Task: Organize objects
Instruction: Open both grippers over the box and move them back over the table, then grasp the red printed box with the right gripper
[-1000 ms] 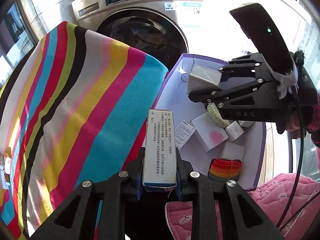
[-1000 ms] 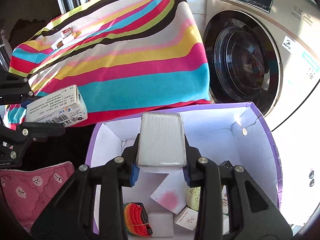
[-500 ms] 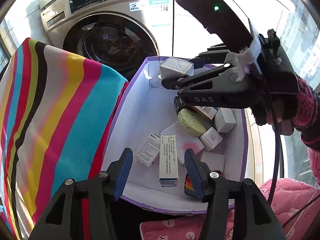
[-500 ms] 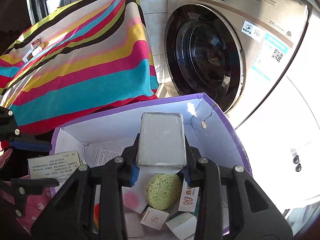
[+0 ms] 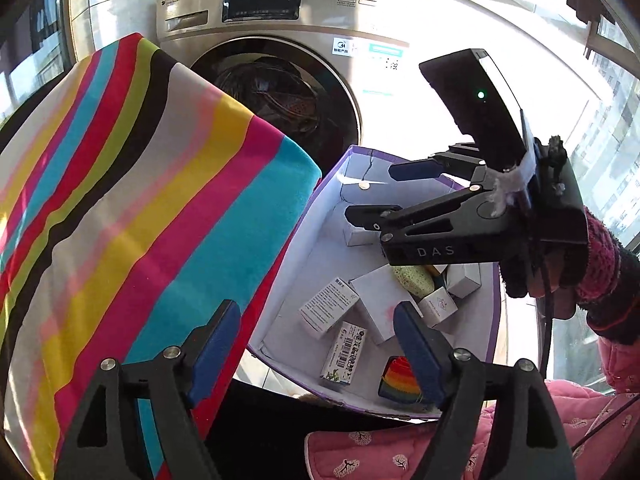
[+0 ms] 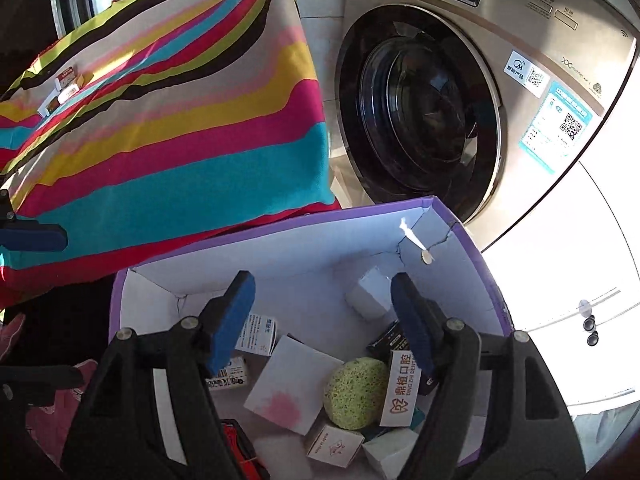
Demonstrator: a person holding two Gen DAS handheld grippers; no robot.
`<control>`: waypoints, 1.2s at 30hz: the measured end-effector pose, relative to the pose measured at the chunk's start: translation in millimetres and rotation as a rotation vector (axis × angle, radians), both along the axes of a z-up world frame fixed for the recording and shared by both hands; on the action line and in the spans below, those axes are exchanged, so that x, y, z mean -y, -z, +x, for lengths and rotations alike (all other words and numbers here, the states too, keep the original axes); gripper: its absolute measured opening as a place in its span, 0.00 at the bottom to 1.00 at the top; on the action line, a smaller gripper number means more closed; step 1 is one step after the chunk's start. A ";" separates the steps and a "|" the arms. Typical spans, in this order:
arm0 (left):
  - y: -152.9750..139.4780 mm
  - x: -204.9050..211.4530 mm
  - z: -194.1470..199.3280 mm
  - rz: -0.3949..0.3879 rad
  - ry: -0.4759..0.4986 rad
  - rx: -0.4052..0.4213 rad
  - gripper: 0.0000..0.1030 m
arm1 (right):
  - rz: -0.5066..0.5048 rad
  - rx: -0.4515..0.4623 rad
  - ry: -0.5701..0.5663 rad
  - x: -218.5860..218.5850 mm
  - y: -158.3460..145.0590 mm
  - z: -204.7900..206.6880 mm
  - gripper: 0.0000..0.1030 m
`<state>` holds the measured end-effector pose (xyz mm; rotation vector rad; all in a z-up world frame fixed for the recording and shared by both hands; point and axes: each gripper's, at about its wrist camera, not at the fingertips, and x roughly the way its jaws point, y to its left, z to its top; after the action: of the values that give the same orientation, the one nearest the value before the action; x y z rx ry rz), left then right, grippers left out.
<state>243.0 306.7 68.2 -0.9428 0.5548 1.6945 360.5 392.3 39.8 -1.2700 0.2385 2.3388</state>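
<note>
Left of the left claw (image 5: 316,344), striped cloth (image 5: 132,208) drapes down, its edge just beside the purple box (image 5: 308,216). Left claw: jaws have just been opening, now spread wide, nothing between the pads. Beyond its tips, inside the box: printed carton (image 5: 328,308), barcode carton (image 5: 345,354) lying loose near the front wall, rainbow roll (image 5: 400,378) by the right pad. Further right, right claw (image 6: 322,316) hangs over the same box, jaws also just opened, empty. White block (image 6: 370,294) rests against the back wall, just ahead of its right pad. Below it: green sponge (image 6: 354,394), pink-stained white card (image 6: 290,390). Washing machine (image 6: 460,100) stands behind the box.
</note>
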 end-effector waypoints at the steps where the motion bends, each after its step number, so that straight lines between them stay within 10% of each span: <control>1: -2.1 7.7 -4.6 0.018 -0.014 -0.002 0.77 | -0.001 -0.009 -0.002 3.2 -2.4 -3.3 0.72; 12: 15.8 151.4 -136.0 -0.018 -0.558 -0.150 0.79 | -0.065 -0.003 -0.212 67.4 3.4 -75.6 0.78; 22: 39.4 305.1 -278.6 -0.053 -1.073 -0.108 0.80 | -0.045 -0.035 -0.600 171.9 5.4 -239.1 0.81; 36: 59.5 351.5 -313.1 -0.073 -1.169 -0.055 0.99 | -0.007 -0.030 -0.826 264.3 17.7 -434.4 0.81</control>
<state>-70.0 -44.8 8.7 -1.4090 0.0428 2.7350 -73.9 128.0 22.1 -1.5344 -0.3420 3.0205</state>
